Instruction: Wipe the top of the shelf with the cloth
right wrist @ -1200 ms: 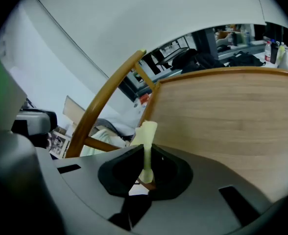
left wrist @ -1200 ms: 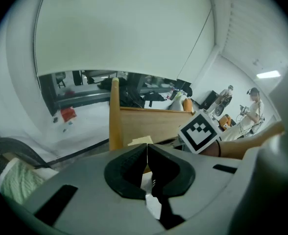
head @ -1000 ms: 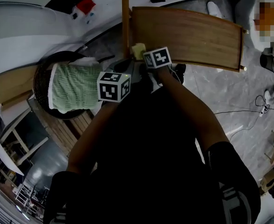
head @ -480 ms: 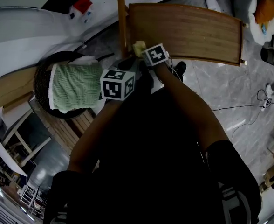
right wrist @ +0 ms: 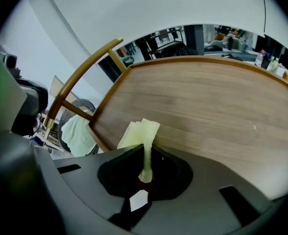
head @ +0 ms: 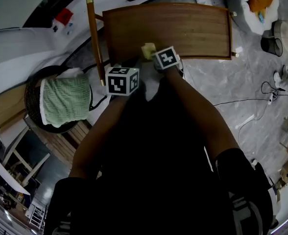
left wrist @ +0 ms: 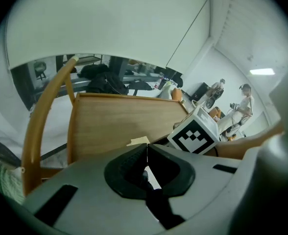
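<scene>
Shifted since the earlier frame: the cloth (right wrist: 140,133) now sits farther along the shelf top (head: 183,28), away from the wooden post (head: 95,38) at the 9 o'clock end. The right gripper (right wrist: 145,153) is clenched on the cloth, which stands folded between its jaws and touches the near edge of the board. The left gripper (left wrist: 146,153) has its jaws pressed together on nothing and hovers just beside the right one, toward 8 o'clock. A basket (head: 32,89) with a green towel (head: 64,101) lies well apart at 9 o'clock.

Step in hand, as judged: begin the wipe stroke. Tilt the right gripper so the cloth lies flat, press lightly, and sweep toward 3 o'clock in overlapping passes, working from the near edge to 12 o'clock. Maintain grip pressure so that the cloth does not slip out.
</scene>
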`<state>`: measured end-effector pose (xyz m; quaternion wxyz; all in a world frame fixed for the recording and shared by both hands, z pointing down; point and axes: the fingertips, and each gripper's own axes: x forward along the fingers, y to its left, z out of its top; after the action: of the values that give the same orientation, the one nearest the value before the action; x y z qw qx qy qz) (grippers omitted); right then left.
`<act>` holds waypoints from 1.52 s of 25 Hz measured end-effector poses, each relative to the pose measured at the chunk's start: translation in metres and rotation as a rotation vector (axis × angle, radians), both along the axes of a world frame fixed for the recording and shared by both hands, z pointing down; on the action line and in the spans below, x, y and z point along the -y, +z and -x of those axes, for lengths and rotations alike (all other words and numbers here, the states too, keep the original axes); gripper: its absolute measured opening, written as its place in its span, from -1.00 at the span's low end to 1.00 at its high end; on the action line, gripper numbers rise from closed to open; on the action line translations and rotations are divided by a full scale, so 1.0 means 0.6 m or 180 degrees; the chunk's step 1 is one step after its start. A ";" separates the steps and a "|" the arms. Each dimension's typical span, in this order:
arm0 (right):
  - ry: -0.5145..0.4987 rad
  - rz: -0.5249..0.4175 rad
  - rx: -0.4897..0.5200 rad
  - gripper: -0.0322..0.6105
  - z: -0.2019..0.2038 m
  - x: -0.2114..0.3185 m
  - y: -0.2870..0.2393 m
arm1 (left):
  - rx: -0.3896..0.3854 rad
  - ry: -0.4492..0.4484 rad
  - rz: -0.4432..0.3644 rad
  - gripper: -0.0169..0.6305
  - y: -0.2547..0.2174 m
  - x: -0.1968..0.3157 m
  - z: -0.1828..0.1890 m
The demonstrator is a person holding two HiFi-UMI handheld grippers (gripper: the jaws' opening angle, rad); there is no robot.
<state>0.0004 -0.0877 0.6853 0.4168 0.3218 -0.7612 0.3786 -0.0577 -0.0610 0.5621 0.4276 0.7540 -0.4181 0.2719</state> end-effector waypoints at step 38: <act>0.1384 -0.0215 -0.1202 -0.76 -0.641 0.035 -0.039 | -0.0215 0.0469 -0.0015 -0.91 0.005 0.025 -0.320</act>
<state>0.3849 -0.1086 0.6621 0.4492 0.5558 -0.5955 0.3668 0.1341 -0.0760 0.5654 0.4185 0.7924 -0.3474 0.2760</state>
